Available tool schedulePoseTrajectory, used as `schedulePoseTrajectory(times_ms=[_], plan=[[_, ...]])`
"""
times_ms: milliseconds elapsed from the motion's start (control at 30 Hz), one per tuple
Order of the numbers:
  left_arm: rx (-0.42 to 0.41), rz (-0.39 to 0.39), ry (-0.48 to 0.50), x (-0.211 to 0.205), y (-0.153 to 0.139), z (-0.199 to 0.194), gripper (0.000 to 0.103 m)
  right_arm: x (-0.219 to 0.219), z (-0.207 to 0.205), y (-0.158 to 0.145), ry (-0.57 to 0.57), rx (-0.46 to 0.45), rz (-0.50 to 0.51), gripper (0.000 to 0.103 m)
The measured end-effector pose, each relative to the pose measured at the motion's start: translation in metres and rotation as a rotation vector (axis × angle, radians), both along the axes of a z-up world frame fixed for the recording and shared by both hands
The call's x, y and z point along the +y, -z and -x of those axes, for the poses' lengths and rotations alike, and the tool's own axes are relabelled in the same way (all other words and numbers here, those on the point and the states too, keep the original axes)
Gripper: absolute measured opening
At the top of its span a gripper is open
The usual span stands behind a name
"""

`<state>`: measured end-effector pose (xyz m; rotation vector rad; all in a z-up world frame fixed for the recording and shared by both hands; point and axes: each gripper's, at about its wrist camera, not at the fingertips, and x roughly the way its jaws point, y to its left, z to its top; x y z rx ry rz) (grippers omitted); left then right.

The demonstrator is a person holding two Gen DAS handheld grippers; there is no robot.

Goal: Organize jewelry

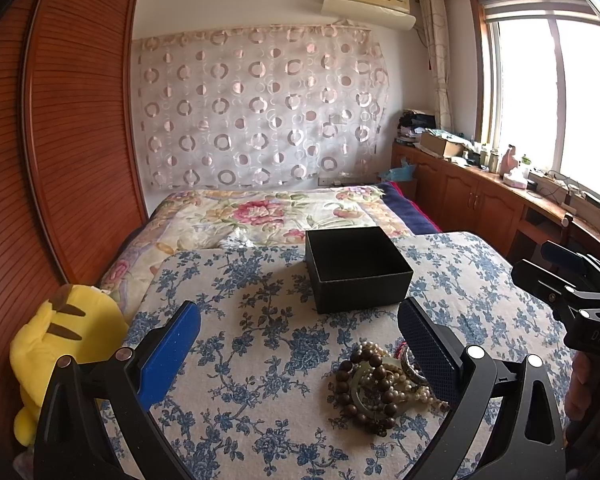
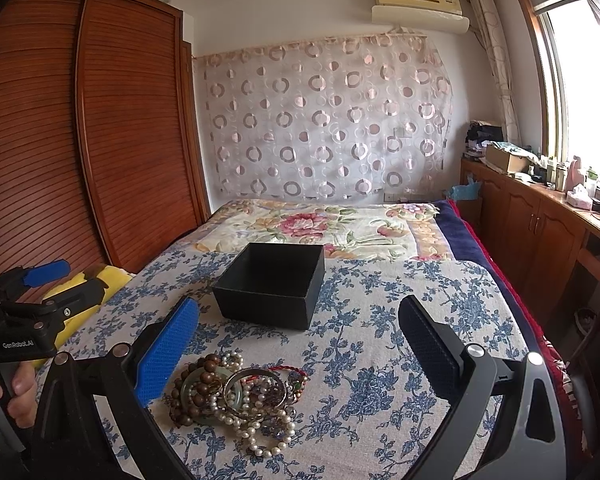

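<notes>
A tangled pile of jewelry (image 2: 236,398), with brown bead bracelets, pearl strands, bangles and a red cord, lies on the blue-flowered cloth (image 2: 380,380). It also shows in the left wrist view (image 1: 384,384). An open, empty black box (image 2: 270,286) stands just beyond the pile, and shows in the left wrist view too (image 1: 356,268). My left gripper (image 1: 298,344) is open and empty, with the pile by its right finger. My right gripper (image 2: 298,340) is open and empty, with the pile by its left finger. Each gripper shows at the edge of the other's view.
A yellow plush toy (image 1: 56,344) lies at the cloth's left edge. A wooden wardrobe (image 2: 100,128) stands on the left. The floral bed cover (image 2: 320,228) stretches behind the box. Cluttered wooden cabinets (image 2: 540,216) run along the window on the right.
</notes>
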<state>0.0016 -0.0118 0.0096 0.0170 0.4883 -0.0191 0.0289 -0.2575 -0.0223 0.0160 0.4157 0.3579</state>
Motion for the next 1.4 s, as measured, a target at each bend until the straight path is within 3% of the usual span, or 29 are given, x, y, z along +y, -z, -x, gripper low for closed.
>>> schedulePoseTrajectory(times_ms=[300,733,1000,1400], plan=[[0.009,0.002,-0.001,-0.002,0.001,0.001,0.095,0.007,0.006,-0.012,-0.004,0.003,-0.001,0.100],[0.064,0.033,0.030,0.008,0.026,-0.002,0.095,0.004,-0.002,0.011,-0.057,0.030,0.008,0.100],[0.141,0.031,0.070,0.024,0.051,-0.015,0.095,0.005,-0.013,0.029,-0.106,0.095,0.038,0.079],[0.232,0.035,0.120,0.021,0.078,-0.027,0.095,0.021,-0.038,0.068,-0.246,0.237,0.131,0.040]])
